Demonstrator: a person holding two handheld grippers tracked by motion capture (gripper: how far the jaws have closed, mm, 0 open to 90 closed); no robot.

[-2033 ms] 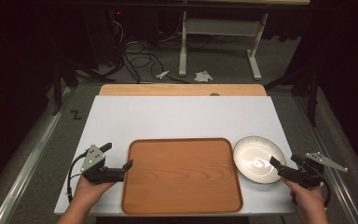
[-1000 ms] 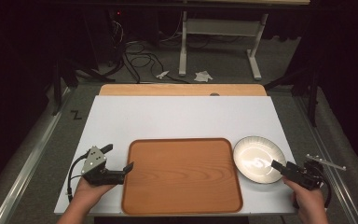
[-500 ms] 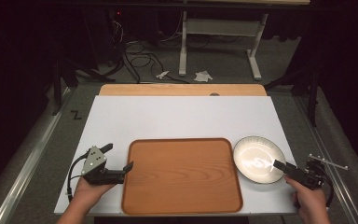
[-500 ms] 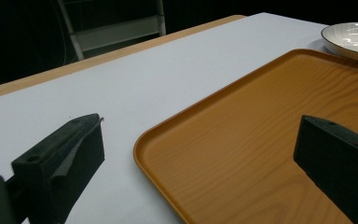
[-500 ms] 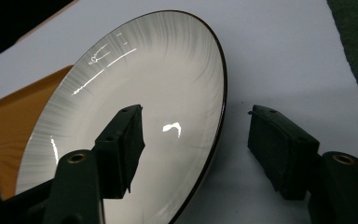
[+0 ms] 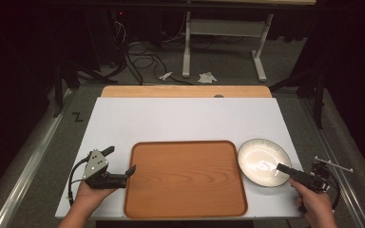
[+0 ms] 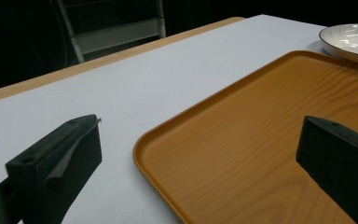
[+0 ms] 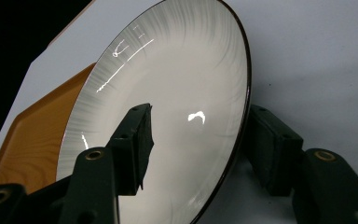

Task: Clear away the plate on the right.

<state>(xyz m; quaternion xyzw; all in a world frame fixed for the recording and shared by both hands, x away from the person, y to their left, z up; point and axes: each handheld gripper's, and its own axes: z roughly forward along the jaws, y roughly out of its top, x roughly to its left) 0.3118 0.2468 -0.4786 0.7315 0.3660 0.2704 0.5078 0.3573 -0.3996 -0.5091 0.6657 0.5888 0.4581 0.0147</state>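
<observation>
The plate (image 6: 264,162), round, glossy white with a thin dark rim and fine grey streaks, sits on the matte white counter (image 6: 185,118) just right of the smooth wood-grain tray (image 6: 185,178). We see our right gripper (image 8: 196,140) straddling its near rim, jaws apart, while our left gripper (image 7: 196,158) gapes beside the tray's rounded corner.

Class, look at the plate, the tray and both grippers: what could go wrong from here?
1. The right gripper straddles the plate rim with open jaws; a shallow bite on the glossy rim might slip when lifted.
2. The plate sits beside the tray; dragging it could catch the raised edge.
3. The open left gripper at the tray's left edge could nudge it.
</observation>
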